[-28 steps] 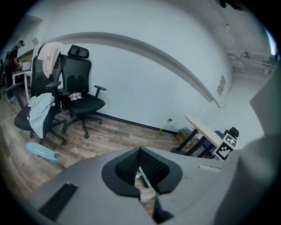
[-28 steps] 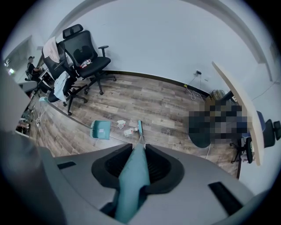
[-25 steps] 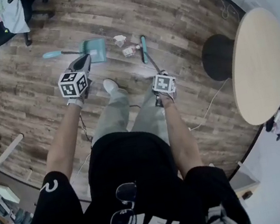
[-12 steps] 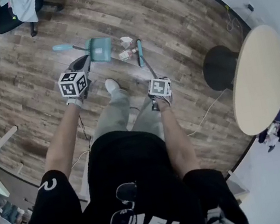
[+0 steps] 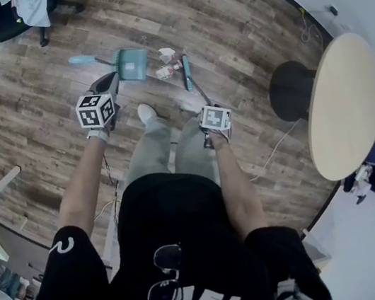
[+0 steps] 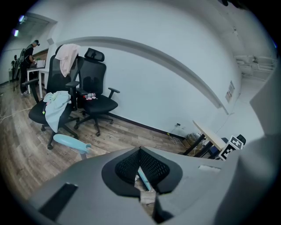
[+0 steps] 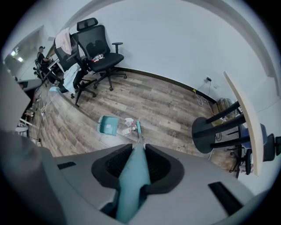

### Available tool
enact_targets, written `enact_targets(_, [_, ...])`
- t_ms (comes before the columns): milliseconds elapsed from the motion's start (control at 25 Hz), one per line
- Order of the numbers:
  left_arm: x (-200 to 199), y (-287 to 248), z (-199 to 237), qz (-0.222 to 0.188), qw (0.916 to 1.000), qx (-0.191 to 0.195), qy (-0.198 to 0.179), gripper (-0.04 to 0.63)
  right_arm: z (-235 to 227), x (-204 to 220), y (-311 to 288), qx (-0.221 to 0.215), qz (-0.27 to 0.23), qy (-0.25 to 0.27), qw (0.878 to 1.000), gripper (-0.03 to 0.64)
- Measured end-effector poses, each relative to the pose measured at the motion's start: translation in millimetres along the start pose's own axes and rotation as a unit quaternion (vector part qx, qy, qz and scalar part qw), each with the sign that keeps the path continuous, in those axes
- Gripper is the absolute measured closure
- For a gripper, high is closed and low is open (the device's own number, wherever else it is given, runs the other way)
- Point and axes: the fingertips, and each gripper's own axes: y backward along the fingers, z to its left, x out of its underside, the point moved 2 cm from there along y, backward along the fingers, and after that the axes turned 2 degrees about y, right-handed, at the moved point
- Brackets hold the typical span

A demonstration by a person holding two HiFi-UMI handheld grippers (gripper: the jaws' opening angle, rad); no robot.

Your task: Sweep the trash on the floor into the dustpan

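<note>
The right gripper (image 7: 139, 150) is clamped on the handle of a teal long-handled broom (image 5: 187, 72). The left gripper (image 6: 140, 154) has its jaws pinched nearly together on a thin edge of the teal plastic dustpan (image 5: 132, 65), which rests on the brown wood-plank floor (image 5: 237, 22). Crumpled white paper trash (image 5: 166, 57) lies between pan and broom head, the person's white shoe (image 5: 145, 112) is near, and a round pale wooden table (image 5: 344, 103), its black disc base (image 5: 291, 91) and black office chairs (image 6: 94, 94) stand well apart.
</note>
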Motion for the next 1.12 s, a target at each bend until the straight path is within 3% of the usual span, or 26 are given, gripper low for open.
enact_targets(40, [1,0,-5,-0.001,1.0,-0.001,0.001,0.597,-14,4,5,0.024,0.007,0.008,1.0,0.532])
enact_targets(80, [2,-1,-11,-0.003,1.0,-0.003,0.001,0.598,-19,7,7,0.022,0.008,0.008,1.0,0.532])
enact_targets(160, [5,-3,-25,-0.006,1.0,-0.005,0.002,0.597,-19,7,9,-0.016,-0.01,0.006,1.0,0.532])
enact_targets(280, [9,-6,-47,-0.013,0.9998,-0.013,0.006,0.598,-55,18,22,0.025,-0.009,0.04,0.999,0.532])
enact_targets(360, [14,-6,-62,-0.018,0.9996,-0.019,0.012,0.597,-51,44,28,-0.024,0.027,0.027,0.999,0.532])
enact_targets(440, [21,-5,-80,-0.021,0.9994,-0.023,0.015,0.598,-46,59,34,-0.075,0.028,0.033,0.996,0.532])
enact_targets(600, [34,-10,-115,-0.028,0.999,-0.031,0.018,0.597,-79,55,44,-0.068,-0.021,0.107,0.992,0.532])
enact_targets(840, [54,-7,-153,-0.036,0.9979,-0.049,0.024,0.598,-92,74,38,-0.101,-0.001,0.149,0.984,0.532])
enact_targets(1120, [80,19,-159,-0.043,0.9948,-0.081,0.045,0.598,-75,78,23,-0.115,0.011,0.213,0.97,0.532])
